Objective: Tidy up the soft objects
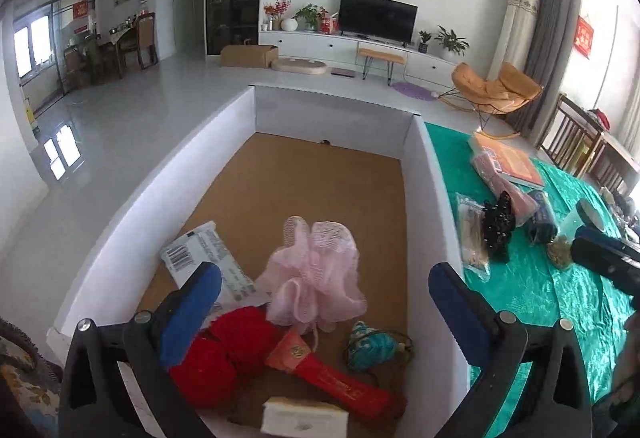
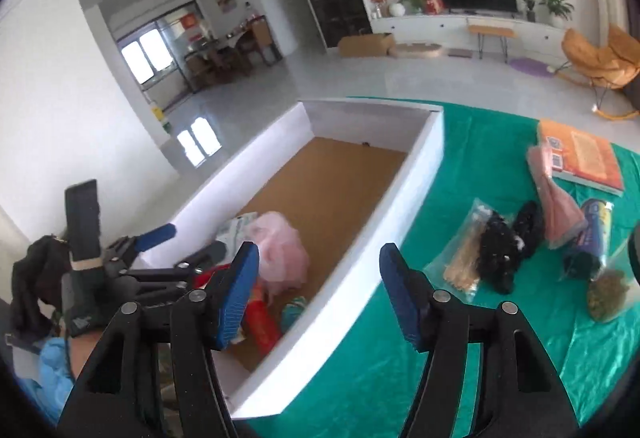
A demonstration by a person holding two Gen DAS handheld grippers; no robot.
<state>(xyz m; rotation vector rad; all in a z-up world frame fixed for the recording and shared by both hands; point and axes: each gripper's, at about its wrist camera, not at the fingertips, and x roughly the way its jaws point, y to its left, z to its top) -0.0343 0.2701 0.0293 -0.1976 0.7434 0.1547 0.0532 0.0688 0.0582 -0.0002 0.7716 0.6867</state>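
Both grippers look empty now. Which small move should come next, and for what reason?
Probably move the open right gripper rightward to the black fluffy item on the green cloth. It still lies outside the white box, where the pink pouf already rests.

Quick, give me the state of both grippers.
Left gripper: open, holding nothing, above the white box.
Right gripper: open, holding nothing, over the box's right wall.
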